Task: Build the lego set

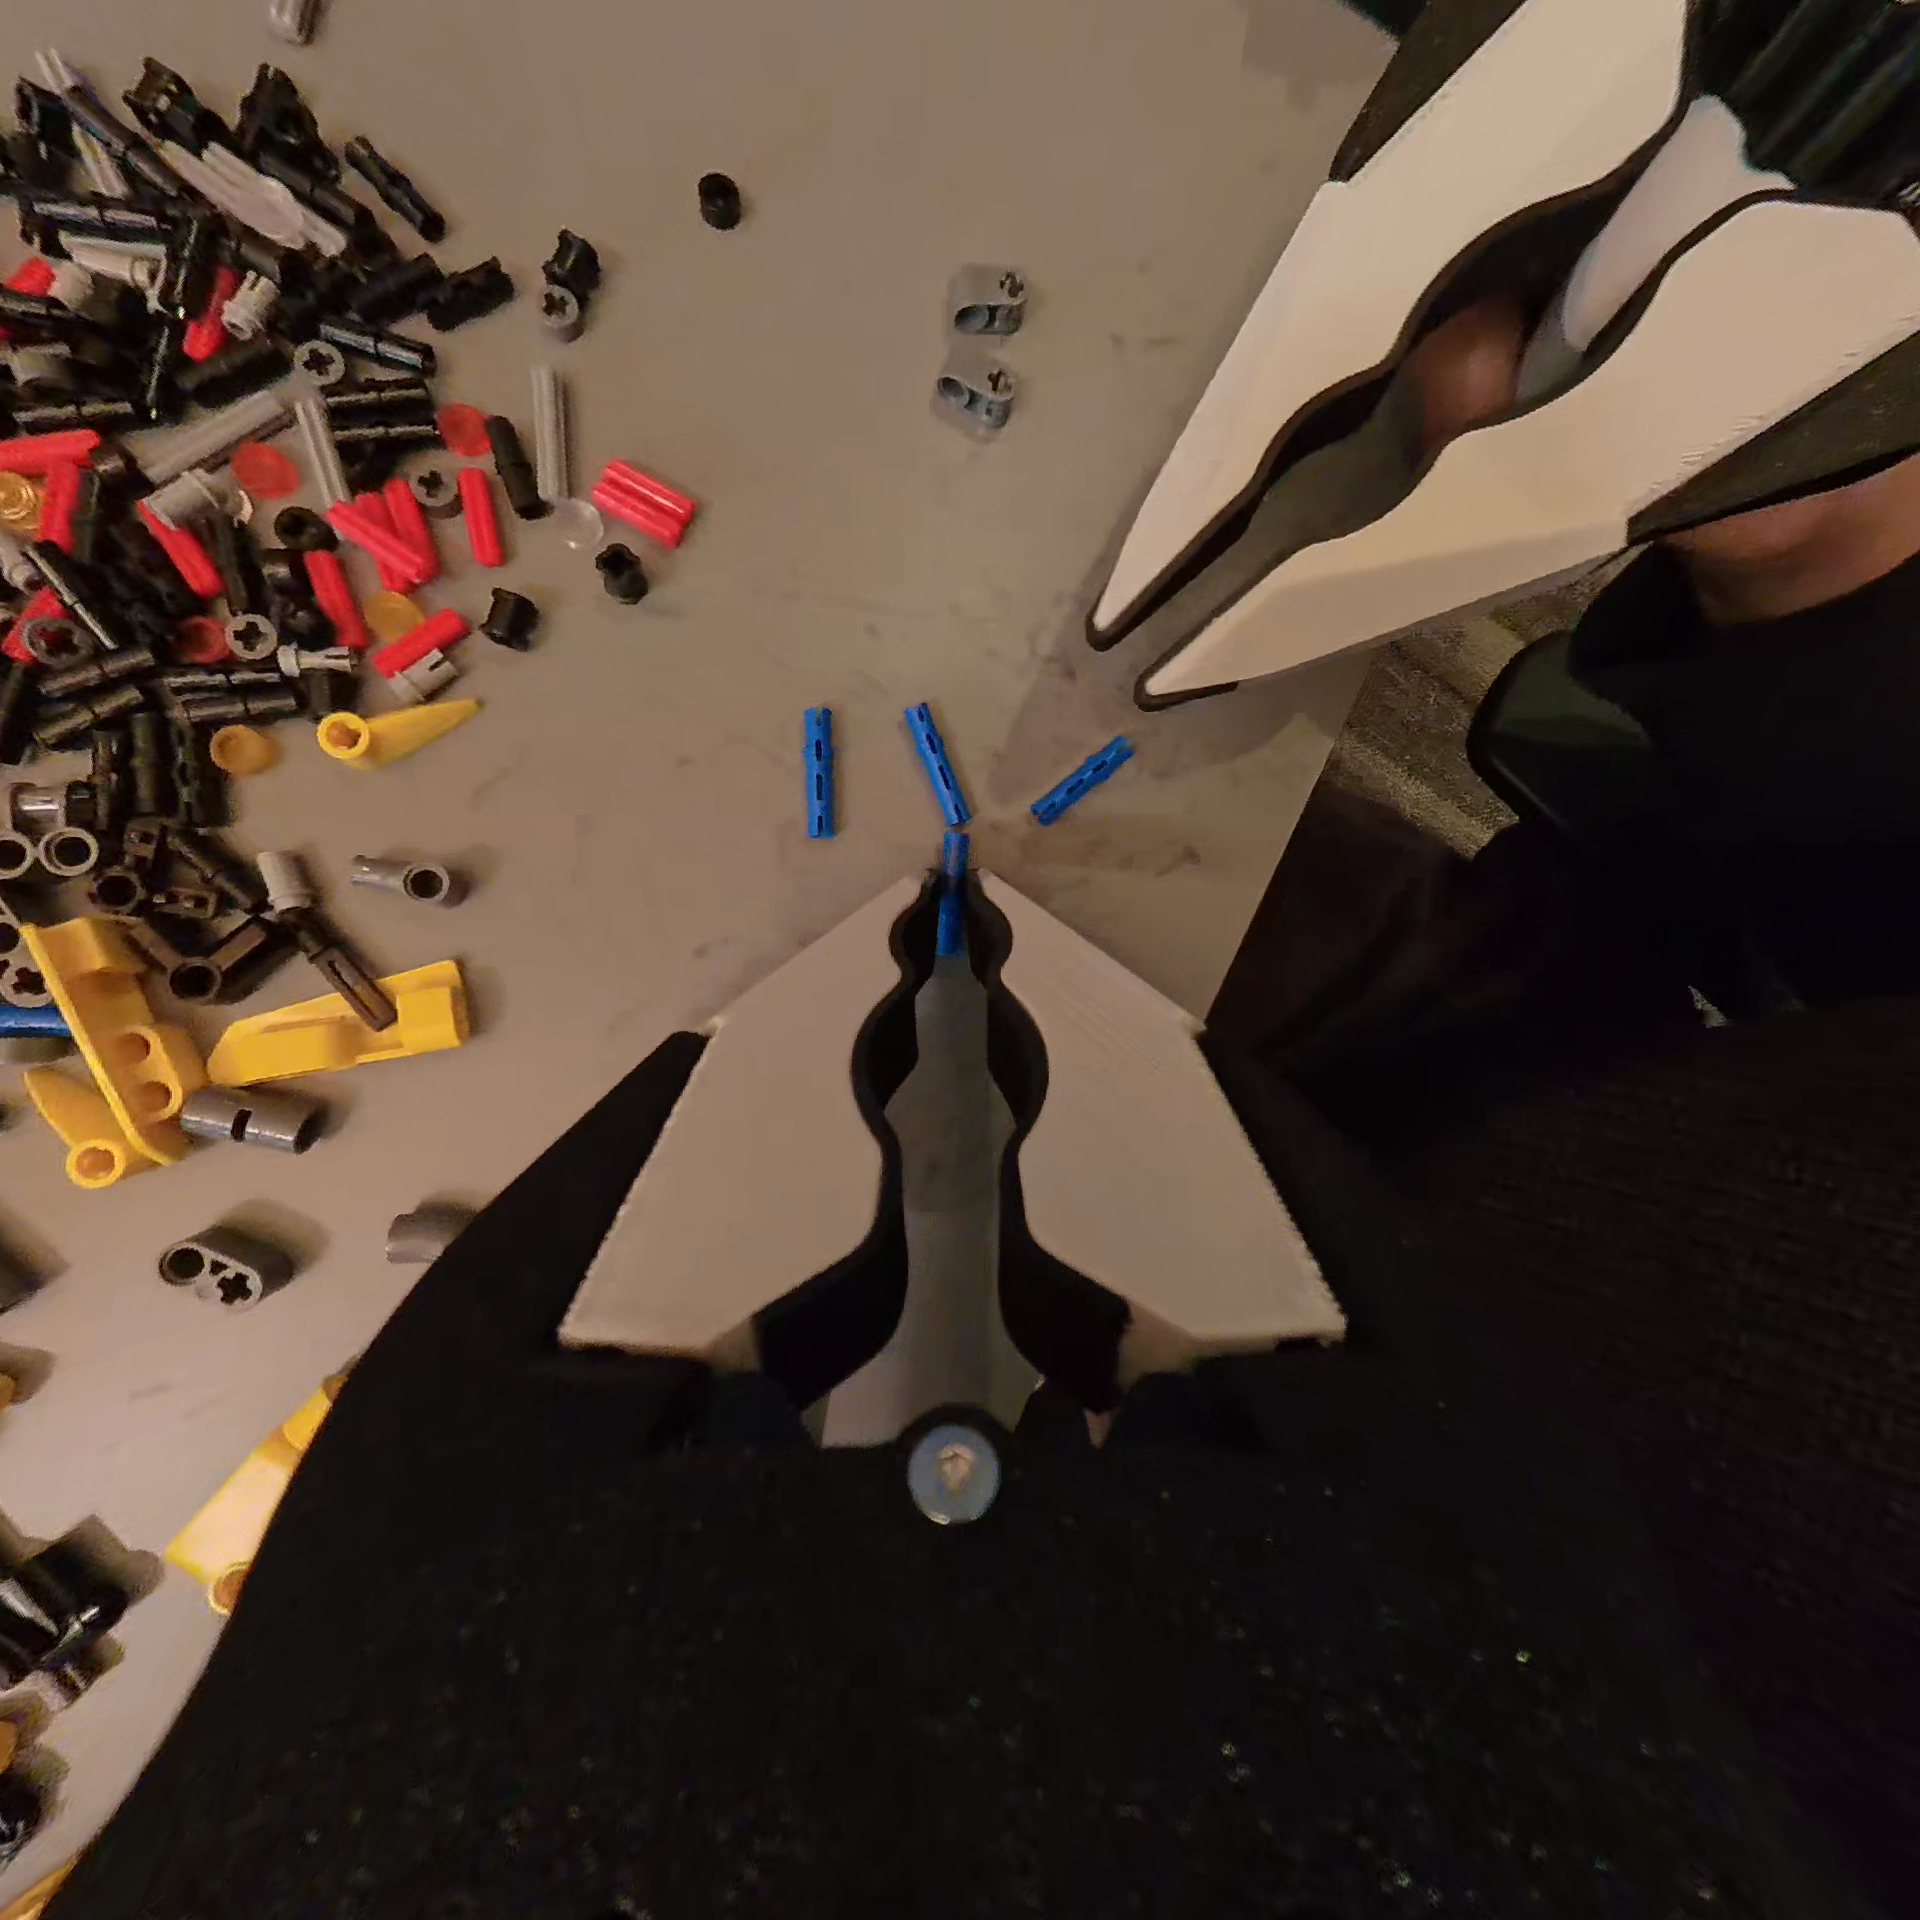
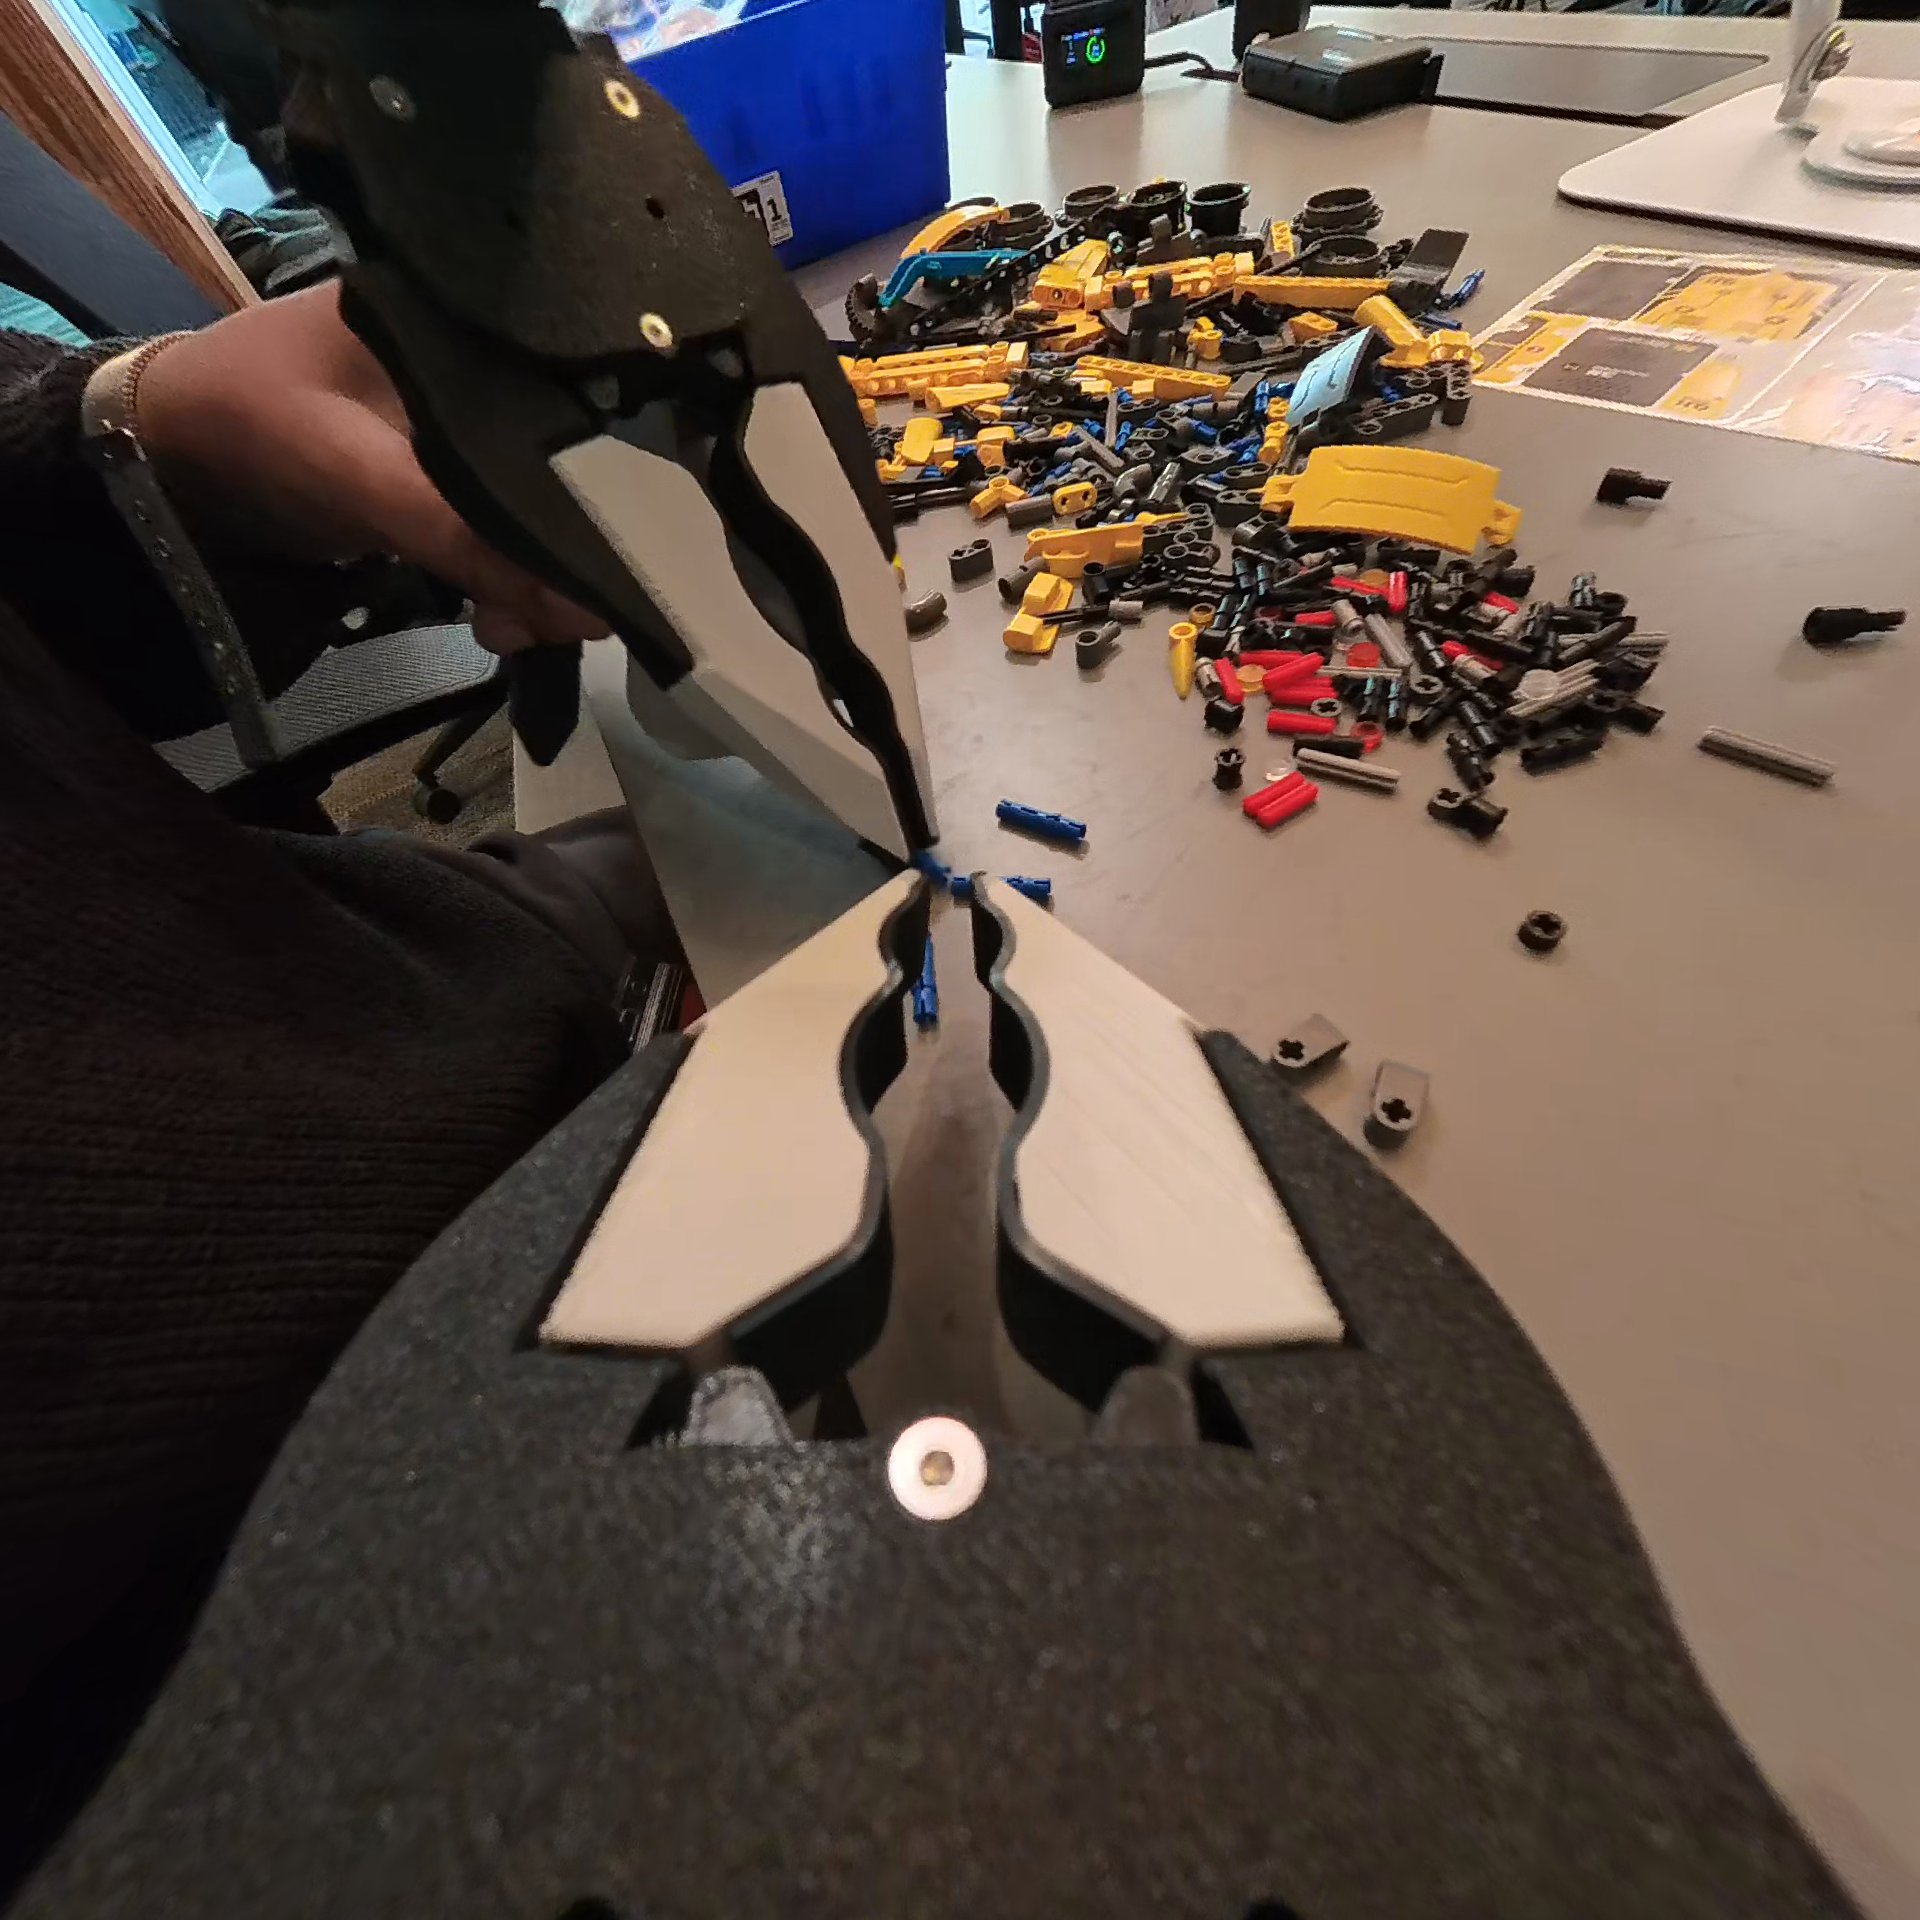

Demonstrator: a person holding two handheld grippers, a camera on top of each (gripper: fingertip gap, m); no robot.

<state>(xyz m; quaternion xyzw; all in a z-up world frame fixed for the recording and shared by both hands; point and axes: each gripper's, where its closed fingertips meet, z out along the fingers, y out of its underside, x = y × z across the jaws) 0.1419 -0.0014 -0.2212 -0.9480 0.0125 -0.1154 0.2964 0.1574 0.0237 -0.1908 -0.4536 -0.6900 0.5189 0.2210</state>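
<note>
My left gripper [image 1: 951, 878] is shut on a small blue pin [image 1: 951, 896], held at the fingertips just above the grey table [image 1: 790, 582]. Three more blue pins lie just ahead of it: one to the left [image 1: 819, 771], one in the middle [image 1: 937, 764] and one to the right [image 1: 1081, 779]. My right gripper [image 1: 1124, 660] hangs above the right pin, its jaws a narrow gap apart and empty. In the right wrist view my right gripper [image 2: 948, 888] points at the left gripper [image 2: 920, 847] and its held pin [image 2: 932, 862]. A blue pin [image 2: 924, 982] shows on the table through the gap.
A big pile of black, red, grey and yellow building pieces [image 1: 156, 520] lies to the left, and it also shows in the right wrist view [image 2: 1299, 520]. Two grey connectors [image 1: 982, 348] lie apart. A blue bin [image 2: 810, 114] and a printed sheet [image 2: 1714, 332] are farther back. The table edge [image 1: 1278, 914] is close on the right. The gap from one gripper's tips to the other's is roughly 5 centimetres.
</note>
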